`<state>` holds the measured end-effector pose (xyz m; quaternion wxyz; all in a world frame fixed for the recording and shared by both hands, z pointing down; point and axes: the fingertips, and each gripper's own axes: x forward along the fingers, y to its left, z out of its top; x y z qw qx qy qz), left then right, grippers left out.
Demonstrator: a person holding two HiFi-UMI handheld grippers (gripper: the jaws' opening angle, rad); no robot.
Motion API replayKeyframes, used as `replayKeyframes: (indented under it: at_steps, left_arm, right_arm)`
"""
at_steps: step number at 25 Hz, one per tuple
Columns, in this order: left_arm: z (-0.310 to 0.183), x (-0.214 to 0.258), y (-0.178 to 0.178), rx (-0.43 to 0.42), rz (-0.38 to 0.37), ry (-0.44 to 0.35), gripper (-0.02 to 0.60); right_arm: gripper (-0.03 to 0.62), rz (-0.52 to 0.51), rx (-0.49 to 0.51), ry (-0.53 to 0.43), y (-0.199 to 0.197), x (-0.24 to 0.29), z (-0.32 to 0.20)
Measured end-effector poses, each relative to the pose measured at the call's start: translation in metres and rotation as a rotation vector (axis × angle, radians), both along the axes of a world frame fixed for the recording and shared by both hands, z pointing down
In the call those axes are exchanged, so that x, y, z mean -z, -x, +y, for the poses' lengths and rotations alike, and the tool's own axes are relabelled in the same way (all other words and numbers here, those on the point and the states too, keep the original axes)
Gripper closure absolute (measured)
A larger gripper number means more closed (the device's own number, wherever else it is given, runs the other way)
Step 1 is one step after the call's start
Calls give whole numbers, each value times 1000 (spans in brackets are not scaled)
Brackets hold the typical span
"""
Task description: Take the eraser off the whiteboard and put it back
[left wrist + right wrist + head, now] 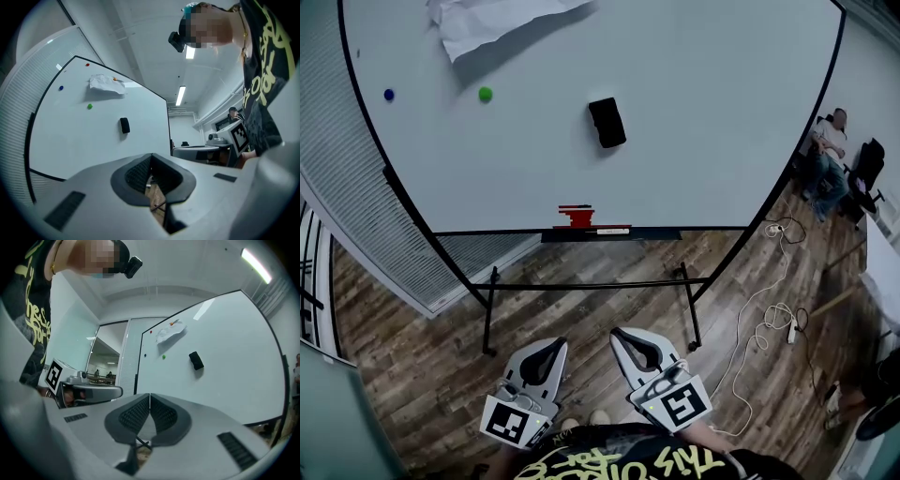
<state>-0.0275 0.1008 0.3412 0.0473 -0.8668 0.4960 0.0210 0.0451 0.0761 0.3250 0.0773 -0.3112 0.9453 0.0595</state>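
Observation:
A black eraser sticks to the middle of the whiteboard. It also shows small in the left gripper view, the eraser on the board, and in the right gripper view as the eraser. Both grippers hang close to my body, well short of the board. My left gripper is shut with nothing in it, its tips touching. My right gripper is likewise shut and empty.
A crumpled paper, a green magnet and a blue magnet sit on the board. Red markers lie on its tray. The stand's legs rest on wood floor. A white cable trails right. A person sits far right.

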Motion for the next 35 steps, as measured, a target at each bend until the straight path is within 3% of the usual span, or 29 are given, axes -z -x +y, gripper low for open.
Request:
replayKeyframes:
  at_steps: [20,35]
  left_arm:
    - [13,-20,1,64,6,50,575]
    - [-54,-9,12,-10,-11,14,575]
  right_arm:
    - [583,9,58,25,-3,-12,1]
    - [583,12,-11,1,7,-1,-58]
